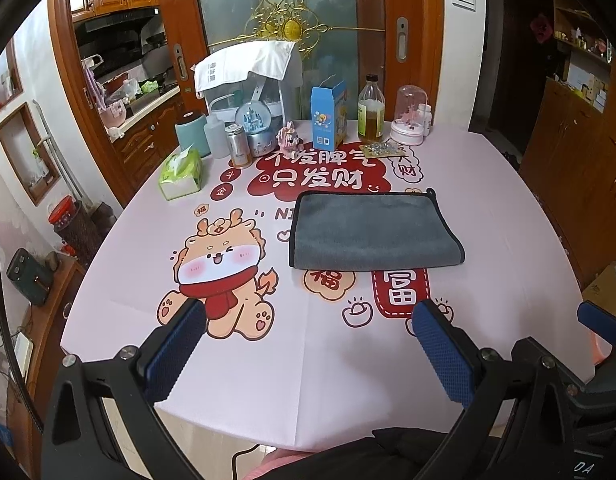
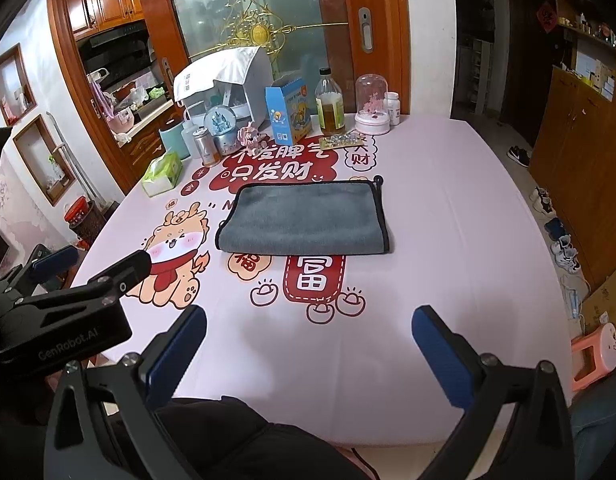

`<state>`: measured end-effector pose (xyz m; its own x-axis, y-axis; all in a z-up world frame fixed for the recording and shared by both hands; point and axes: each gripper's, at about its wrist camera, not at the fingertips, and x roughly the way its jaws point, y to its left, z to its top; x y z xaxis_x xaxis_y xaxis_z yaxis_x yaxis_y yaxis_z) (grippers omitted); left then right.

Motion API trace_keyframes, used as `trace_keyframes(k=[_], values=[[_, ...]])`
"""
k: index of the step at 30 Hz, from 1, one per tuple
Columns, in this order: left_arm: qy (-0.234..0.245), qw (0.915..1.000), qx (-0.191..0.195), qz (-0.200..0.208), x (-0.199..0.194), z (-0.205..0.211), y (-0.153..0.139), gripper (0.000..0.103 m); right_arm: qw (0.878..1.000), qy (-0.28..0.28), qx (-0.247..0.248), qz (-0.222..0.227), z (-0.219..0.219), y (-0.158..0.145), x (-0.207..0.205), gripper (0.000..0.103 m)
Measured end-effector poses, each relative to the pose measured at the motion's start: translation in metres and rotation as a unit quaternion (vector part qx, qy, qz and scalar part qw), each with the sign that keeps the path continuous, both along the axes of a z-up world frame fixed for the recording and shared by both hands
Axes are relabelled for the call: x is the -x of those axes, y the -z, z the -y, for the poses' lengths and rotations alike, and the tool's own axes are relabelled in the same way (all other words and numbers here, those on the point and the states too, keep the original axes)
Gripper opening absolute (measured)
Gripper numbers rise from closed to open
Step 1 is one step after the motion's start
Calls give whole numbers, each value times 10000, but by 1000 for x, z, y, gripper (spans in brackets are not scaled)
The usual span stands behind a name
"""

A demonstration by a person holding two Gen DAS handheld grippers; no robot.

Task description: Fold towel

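A grey towel (image 1: 372, 232) with black edging lies folded in half and flat on the pink printed tablecloth (image 1: 292, 344), with its hanging loop at the far right corner. It also shows in the right wrist view (image 2: 304, 218). My left gripper (image 1: 308, 316) is open and empty, above the table's near edge and well short of the towel. My right gripper (image 2: 310, 322) is open and empty, also near the front edge. The left gripper (image 2: 92, 264) shows at the left of the right wrist view.
Along the table's far side stand a tissue pack (image 1: 181, 174), a teal canister (image 1: 193, 134), bottles, a snow globe (image 1: 257, 128), a blue carton (image 1: 328, 116), an oil bottle (image 1: 371, 110) and a glass dome (image 1: 409, 118). A pink stool (image 2: 596, 354) and shoes are on the floor at right.
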<state>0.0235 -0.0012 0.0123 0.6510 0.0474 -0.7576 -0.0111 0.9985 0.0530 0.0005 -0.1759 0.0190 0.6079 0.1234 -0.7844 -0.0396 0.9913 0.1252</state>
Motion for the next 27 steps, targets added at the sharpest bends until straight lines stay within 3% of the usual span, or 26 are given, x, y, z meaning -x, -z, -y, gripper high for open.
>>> trace_keyframes(k=[27], values=[[11,10000,12,-26,-1,1,1,102,10000,22,-3,-88,-4,5,-6,103]])
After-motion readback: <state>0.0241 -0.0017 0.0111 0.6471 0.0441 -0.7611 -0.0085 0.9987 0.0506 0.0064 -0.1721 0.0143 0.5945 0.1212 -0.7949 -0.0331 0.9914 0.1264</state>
